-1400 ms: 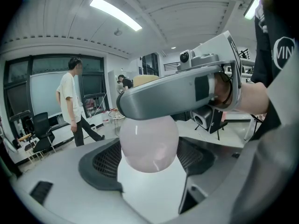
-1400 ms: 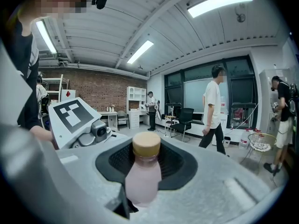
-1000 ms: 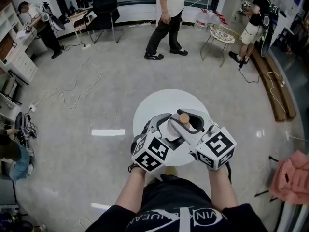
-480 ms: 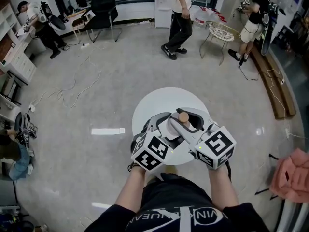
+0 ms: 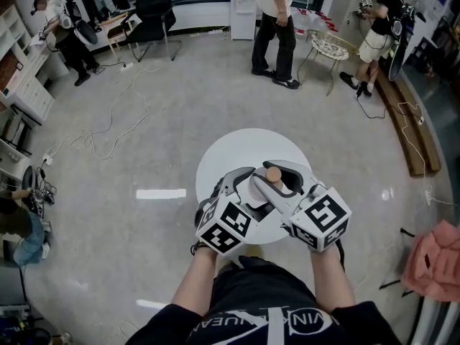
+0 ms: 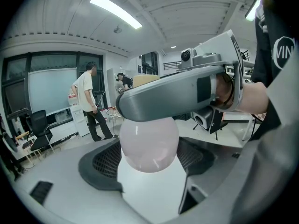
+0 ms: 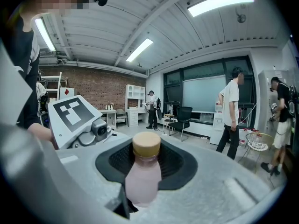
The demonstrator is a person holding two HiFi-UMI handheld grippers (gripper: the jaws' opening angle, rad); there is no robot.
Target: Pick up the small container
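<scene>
The left forearm (image 5: 195, 282) and right forearm (image 5: 332, 282) are reaching forward side by side. The right hand-held gripper (image 5: 279, 180) is clamping the small container (image 5: 274, 173). The left hand-held gripper (image 5: 255, 182) is keeping its jaws apart around this container; whether they are pressing it is unclear.

Glossy grey floor (image 5: 144, 142), loose cables (image 5: 108, 131) trailing across. Round white bench (image 5: 241, 149) mid-room. Black office chair (image 5: 154, 13) and white wire chair (image 5: 327, 52) beyond. Brick wall (image 7: 91, 94), dark-framed windows (image 7: 201, 94), white shelving (image 7: 133, 101), ceiling strip lights (image 7: 219, 3).
</scene>
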